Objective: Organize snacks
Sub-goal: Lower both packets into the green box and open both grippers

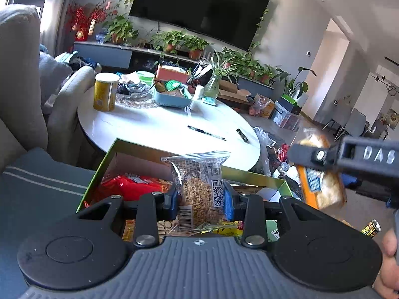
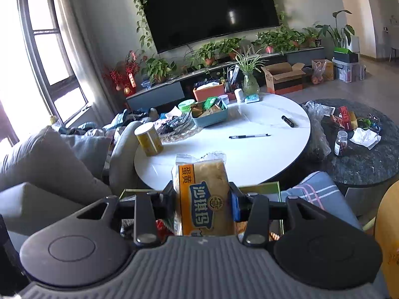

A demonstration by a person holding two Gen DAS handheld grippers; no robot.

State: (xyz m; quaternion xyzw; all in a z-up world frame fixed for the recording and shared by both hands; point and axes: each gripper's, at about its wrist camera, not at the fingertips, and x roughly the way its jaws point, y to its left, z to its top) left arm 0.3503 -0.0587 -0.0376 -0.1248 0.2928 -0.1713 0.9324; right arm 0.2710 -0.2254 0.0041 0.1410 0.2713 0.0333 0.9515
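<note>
Above snack box (image 1: 279,186) | left tool (image 1: 201,200) pinching peanut-brittle packet (image 1: 199,182), probably | right tool (image 2: 205,203) pinching cake packet (image 2: 207,199)

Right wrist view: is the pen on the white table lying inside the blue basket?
No, the pen lies alone on the bare white table, well apart from the blue basket.

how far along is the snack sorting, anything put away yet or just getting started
Early to midway. Done: the blue basket on the white table already holds some packets. In hand: left tongs grip a clear-wrapped snack; right tongs grip an orange-labelled pastry. Left: the green box still holds several packets.
</note>
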